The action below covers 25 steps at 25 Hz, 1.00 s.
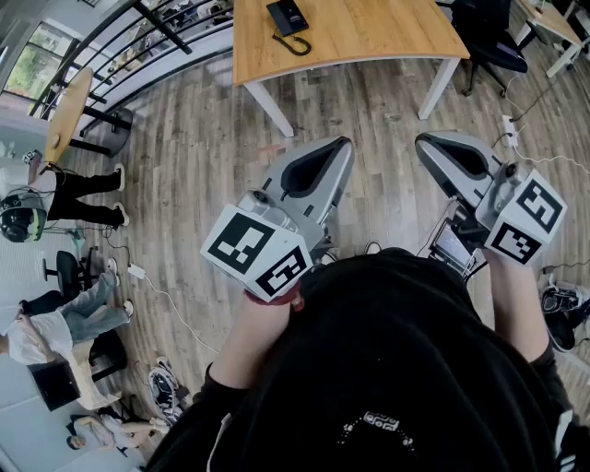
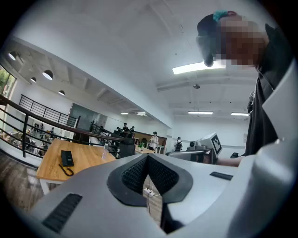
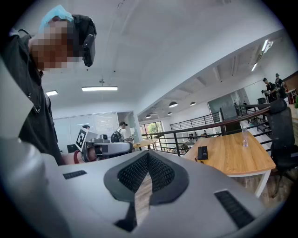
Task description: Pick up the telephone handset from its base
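The left gripper (image 1: pixel 342 144) and the right gripper (image 1: pixel 423 141), both clenched on nothing, are held about level above the wood floor, well short of the wooden table (image 1: pixel 387 41). The black telephone (image 1: pixel 288 17) lies on the table's left part, ahead and slightly left of both tools, its long axis running roughly away from the person. The left gripper looks the nearer.

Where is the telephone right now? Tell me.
In the head view the telephone lies near the top edge, just left of centre, on the wooden table, toward that table's left end.
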Available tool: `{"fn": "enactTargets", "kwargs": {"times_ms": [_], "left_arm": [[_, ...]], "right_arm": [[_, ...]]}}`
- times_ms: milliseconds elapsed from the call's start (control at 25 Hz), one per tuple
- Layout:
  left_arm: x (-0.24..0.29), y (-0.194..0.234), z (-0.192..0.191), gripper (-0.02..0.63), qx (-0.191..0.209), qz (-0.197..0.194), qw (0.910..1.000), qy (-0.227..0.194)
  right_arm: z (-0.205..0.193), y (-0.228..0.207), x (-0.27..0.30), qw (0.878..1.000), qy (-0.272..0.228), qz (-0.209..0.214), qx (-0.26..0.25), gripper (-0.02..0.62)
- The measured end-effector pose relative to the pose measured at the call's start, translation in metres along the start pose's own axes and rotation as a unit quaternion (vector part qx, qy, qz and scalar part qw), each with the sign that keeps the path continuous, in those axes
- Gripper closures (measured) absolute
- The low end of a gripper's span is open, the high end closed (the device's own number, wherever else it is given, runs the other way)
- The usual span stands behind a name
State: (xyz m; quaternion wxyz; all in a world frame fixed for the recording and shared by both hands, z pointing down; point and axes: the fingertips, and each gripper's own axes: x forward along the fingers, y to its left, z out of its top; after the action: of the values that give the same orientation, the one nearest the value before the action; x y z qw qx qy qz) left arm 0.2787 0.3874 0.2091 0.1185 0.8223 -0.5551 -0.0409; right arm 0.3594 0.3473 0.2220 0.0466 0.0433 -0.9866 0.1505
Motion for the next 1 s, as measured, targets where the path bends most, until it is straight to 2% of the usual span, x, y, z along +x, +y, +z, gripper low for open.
{"fn": "enactTargets", "kwargs": {"times_ms": [200,400,640,760,1000], "left_arm": [[0.016,-0.009,0.005,0.601,0.005,-0.007,1.0000,0.001],[0.028,-0.017,0.006,0.601,0.022,-0.013,0.9997,0.006],[0.041,-0.027,0.009,0.601,0.047,-0.033,0.9983,0.012],[0.044,-0.026,0.000,0.601,0.030,-0.035,0.9986,0.024],[0.052,-0.030,-0.005,0.601,0.009,-0.076,0.9966,0.030]], "right_arm": [[0.004,-0.011,-0.010,1.000,-0.008,0.004,0.006,0.580],[0.011,-0.031,-0.030,0.998,-0.043,0.000,0.046,0.580],[0.009,-0.051,-0.051,0.995,-0.061,-0.003,0.073,0.580],[0.007,-0.058,-0.053,0.994,-0.069,-0.002,0.090,0.580],[0.006,-0.069,-0.045,0.992,-0.068,-0.005,0.104,0.580]]}}
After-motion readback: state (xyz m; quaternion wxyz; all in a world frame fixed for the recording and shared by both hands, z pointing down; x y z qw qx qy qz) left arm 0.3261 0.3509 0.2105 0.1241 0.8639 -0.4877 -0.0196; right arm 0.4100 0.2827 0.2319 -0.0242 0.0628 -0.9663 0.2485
